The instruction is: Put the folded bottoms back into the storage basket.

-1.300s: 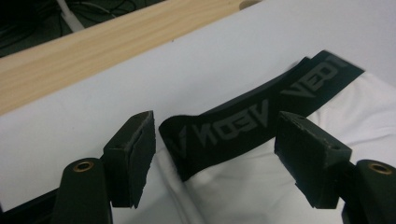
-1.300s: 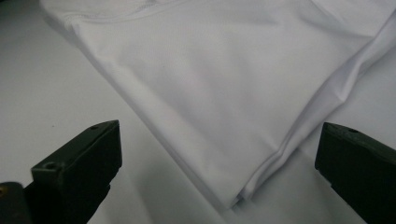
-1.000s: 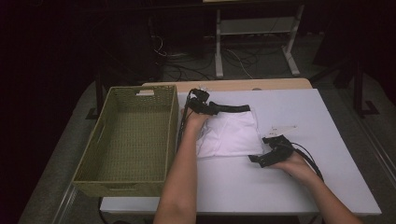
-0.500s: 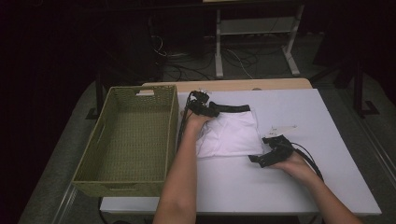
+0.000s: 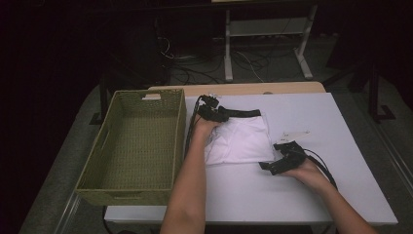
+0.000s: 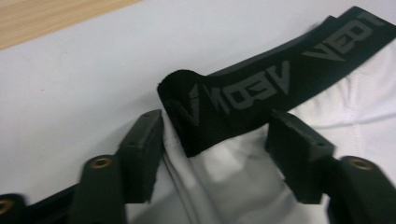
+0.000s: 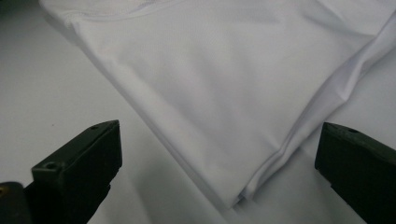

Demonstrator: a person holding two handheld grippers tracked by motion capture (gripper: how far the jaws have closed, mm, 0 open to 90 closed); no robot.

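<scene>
Looking along the left gripper point(image 6: 212, 140) in its own view, we see its two black jaws standing apart on either side of the curled end of the black waistband point(image 6: 261, 88); they have just been closing in on it, yet a gap shows at each pad, so nothing is pinched. That view alone lets us read grey lettering on the band, cut off at the frame's edge and too partial to spell out. From the high view the same gripper point(image 5: 213, 113) is a dark lump at the garment's far left corner, its jaws lost against the band.

The right gripper point(image 7: 219, 172) in its own view has jaws spread wide, bracketing the near folded corner of the white garment point(image 7: 224, 93) without touching it; the layered fold edges show here, while the high view gives us just a pale patch point(image 5: 241, 141). In the high view the right gripper point(image 5: 282, 158) sits at the garment's near right corner.

The left forearm runs straight up from the bottom edge to the garment, the hand point(image 5: 207, 127) resting on its left edge; the right hand point(image 5: 304, 170) comes in slanted from the lower right, cable trailing behind.

The garment lies flat on the white table point(image 5: 341, 126), just right of the woven basket point(image 5: 129, 183). A small pale scrap point(image 5: 294, 133) right of the garment is too small for us to identify.
</scene>
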